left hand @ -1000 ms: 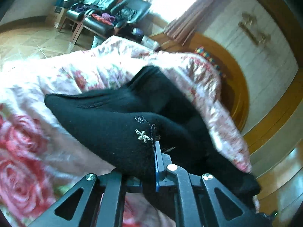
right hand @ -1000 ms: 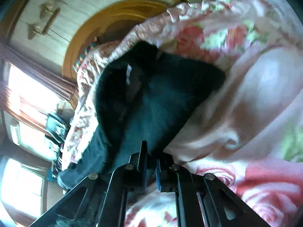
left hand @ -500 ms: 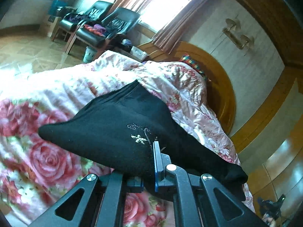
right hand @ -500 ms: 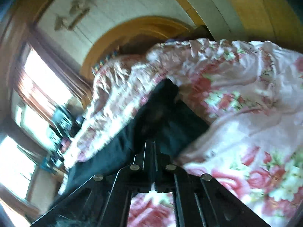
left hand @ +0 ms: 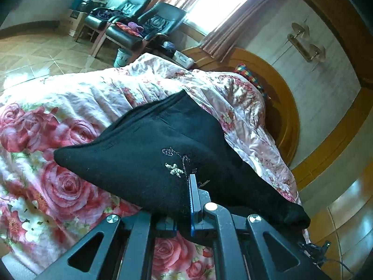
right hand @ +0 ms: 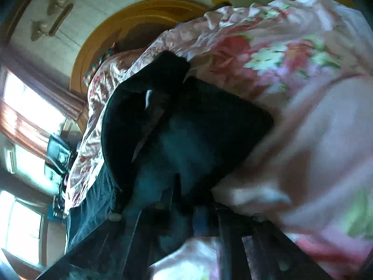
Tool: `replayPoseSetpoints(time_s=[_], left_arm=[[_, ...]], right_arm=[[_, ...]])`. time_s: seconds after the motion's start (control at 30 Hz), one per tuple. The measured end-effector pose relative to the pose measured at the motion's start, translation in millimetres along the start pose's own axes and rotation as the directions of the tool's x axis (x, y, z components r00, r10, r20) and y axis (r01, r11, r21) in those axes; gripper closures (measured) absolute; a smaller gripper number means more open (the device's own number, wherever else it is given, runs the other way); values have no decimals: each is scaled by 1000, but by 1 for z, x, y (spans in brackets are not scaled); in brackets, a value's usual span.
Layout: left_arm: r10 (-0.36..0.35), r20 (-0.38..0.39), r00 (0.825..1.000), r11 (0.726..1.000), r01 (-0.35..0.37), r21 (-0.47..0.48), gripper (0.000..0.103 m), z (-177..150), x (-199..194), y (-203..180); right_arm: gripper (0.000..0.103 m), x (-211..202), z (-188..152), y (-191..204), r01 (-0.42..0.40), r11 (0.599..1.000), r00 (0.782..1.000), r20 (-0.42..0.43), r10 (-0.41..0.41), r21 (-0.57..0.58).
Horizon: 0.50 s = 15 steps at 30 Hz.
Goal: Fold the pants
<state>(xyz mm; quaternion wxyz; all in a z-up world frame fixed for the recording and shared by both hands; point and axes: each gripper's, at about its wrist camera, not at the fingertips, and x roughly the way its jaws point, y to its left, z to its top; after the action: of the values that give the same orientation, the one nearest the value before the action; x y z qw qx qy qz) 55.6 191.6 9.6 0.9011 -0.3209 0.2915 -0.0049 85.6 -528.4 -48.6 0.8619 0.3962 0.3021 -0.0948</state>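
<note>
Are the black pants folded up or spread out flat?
Neither: the black knit pants are bunched and lifted off the rose-patterned bedspread, pinched by the left gripper and the right gripper.

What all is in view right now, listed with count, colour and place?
pants: one, black with a small pale embroidered motif, draped over the quilt, pinched at the near edge
quilt: one, pink with red roses, covering the bed
headboard: one, curved orange-brown wood, at the far end of the bed
armchairs: two, black, by the window, with clothes on them
curtain: one, pinkish brown, beside the bright window
wall lamp: one, brass, above the headboard
bin: one, pale, on the floor next to the chairs
left hand-held gripper: one, dark with a blue pad, shut on the pants
right hand-held gripper: one, dark, blurred, shut on the pants
</note>
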Motion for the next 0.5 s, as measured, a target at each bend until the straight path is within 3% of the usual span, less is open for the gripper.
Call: replayPoseSetpoints(time_s=[0.13,0.27,0.4,0.5], left_arm=[[3,41,999,1000,-3,-5,97,4,-12,-8],[-25,79,997,1000,25,3,97,13,-32,-10],[-33,90,995,999,36,-38,97,17,-56,10],[11,46,999,1000,-12,14,97,3,-58,23]], right_arm=[[97,-42,8,27,-4,993,999,47,9,-119],[97,-92,8,35,-32,989,996,83,44,-143],[97,-137,2,19,-76,994,989,122,86,-81],[97,-151,-17,2,-48,994,994,90,58,-103]])
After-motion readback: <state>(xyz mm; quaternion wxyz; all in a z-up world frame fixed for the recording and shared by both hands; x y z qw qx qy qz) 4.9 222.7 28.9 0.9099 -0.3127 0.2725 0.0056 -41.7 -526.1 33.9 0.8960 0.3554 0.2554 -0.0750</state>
